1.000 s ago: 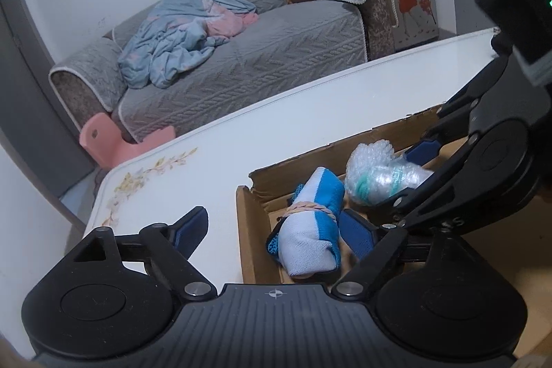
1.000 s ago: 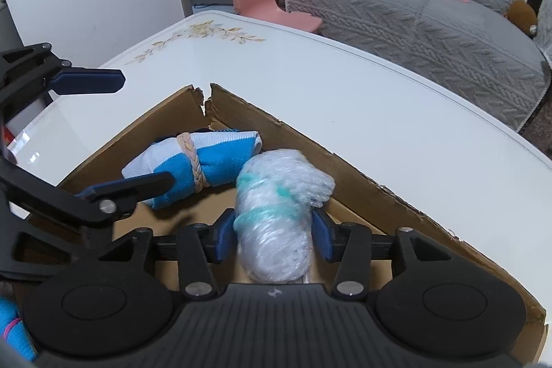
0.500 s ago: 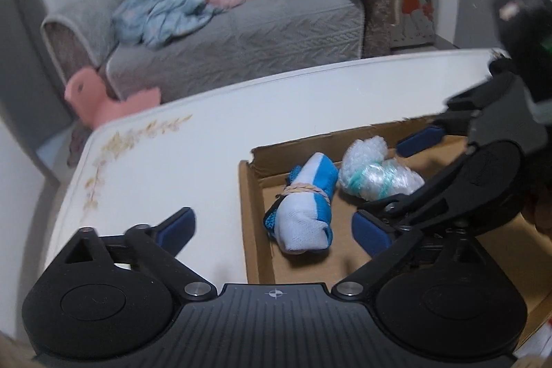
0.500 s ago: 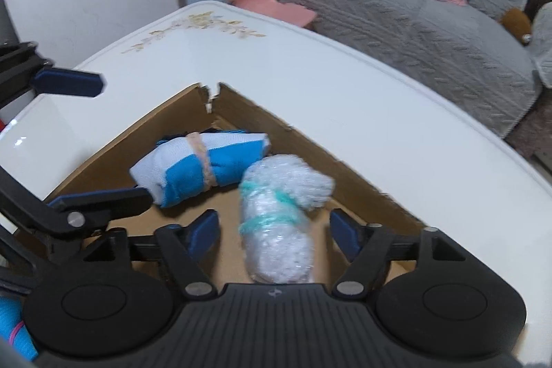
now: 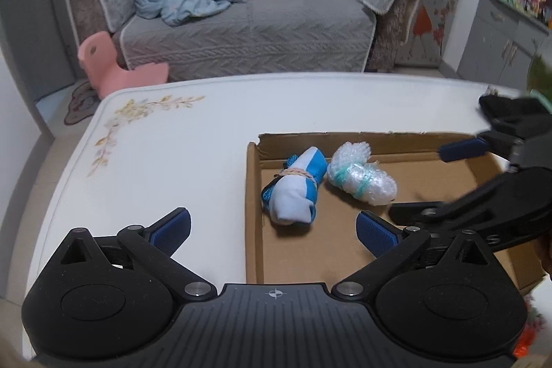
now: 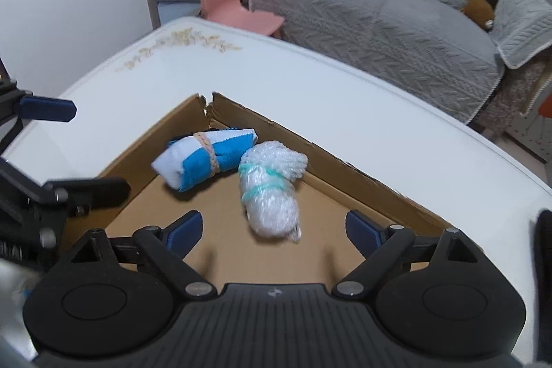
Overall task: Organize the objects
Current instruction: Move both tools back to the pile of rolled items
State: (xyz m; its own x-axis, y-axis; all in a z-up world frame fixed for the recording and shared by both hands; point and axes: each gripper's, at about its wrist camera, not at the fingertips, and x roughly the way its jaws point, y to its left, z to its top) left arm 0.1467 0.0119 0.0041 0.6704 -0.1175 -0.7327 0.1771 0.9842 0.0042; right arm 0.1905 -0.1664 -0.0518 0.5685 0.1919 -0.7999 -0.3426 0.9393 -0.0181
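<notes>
A shallow cardboard box lies on the white table. In its corner lie a blue-and-white rolled cloth tied with a rubber band and, beside it, a bubble-wrap bundle tied with a green band. My left gripper is open and empty, held above the box's left wall. My right gripper is open and empty, just behind the bubble-wrap bundle. The right gripper also shows in the left wrist view.
The white table has a floral print near its far left corner. Beyond it stand a grey sofa with a blue blanket and a pink child's chair. Shelves stand at the right.
My right gripper opened and let go of the bubble-wrap bundle, which now lies in the box. Both grippers drew back and up from the box.
</notes>
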